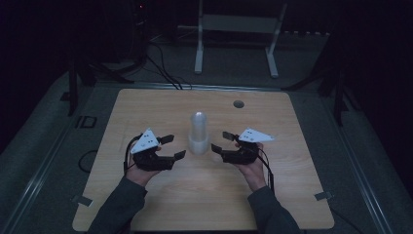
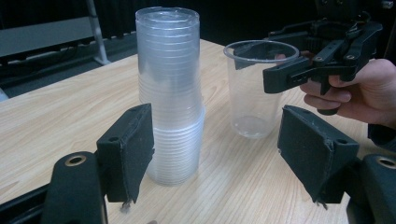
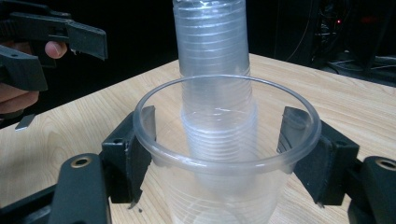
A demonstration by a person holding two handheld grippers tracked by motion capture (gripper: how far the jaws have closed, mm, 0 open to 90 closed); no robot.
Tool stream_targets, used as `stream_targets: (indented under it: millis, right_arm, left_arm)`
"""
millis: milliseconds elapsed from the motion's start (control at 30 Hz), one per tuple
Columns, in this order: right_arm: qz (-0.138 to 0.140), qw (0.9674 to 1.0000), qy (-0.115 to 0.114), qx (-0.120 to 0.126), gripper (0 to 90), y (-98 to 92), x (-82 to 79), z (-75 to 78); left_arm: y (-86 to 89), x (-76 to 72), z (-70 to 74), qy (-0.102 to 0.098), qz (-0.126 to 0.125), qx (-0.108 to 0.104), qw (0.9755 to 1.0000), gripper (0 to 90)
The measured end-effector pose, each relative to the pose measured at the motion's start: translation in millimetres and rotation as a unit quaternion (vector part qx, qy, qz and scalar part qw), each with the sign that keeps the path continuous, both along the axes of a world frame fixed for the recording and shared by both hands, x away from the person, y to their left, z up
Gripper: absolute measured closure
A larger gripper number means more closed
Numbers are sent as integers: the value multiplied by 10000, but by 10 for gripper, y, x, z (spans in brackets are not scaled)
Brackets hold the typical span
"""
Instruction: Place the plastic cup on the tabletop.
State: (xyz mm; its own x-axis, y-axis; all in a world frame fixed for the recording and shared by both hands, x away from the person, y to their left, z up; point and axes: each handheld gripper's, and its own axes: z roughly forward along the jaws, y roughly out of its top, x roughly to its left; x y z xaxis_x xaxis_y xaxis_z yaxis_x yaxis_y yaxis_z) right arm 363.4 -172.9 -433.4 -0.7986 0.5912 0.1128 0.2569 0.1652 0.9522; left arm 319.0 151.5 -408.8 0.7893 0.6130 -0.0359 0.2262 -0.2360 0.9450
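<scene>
The stack of clear cups [image 1: 198,134] stands upright mid-table [image 1: 146,102], between my two grippers. My left gripper [image 1: 176,146] sits left of the stack, jaws spread wide and empty. My right gripper [image 1: 219,142] has its jaws spread around a single clear cup [image 2: 254,88], which stands upright just right of the stack.

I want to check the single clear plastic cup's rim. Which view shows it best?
The right gripper view: the single clear plastic cup sits between its jaws, rim facing the camera. The left gripper view shows it whole, upright on the table. In the high view I cannot make it out.
</scene>
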Motion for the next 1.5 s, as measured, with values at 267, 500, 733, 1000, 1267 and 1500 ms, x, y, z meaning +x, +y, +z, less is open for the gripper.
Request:
stream_targets:
  millis: [267, 500, 733, 1000, 1267, 1500]
  right_arm:
    - [-68, 10000, 41, -19, 277, -21, 12, -69]
    - [-95, 9999, 85, -19, 278, -20, 37, -118]
    - [-157, 9998, 130, -65, 278, -30, 58, -192]
    - [-186, 9996, 146, -182, 277, -3, 88, -250]
    - [-214, 9992, 140, -296, 276, 12, 97, -282]
    - [-206, 9990, 150, -358, 275, 26, 106, -306]
  left_arm:
    - [-12, 2, 2, -10, -29, 16, 10000, 271]
    - [-20, 2, -1, 0, -34, 21, 10000, 272]
    - [-22, 1, -1, -7, -26, 24, 10000, 272]
    - [-19, 2, 0, -10, -19, 22, 10000, 271]
    - [-19, 1, 3, -20, -16, 21, 10000, 271]
    - [-22, 1, 0, -13, -20, 28, 10000, 271]
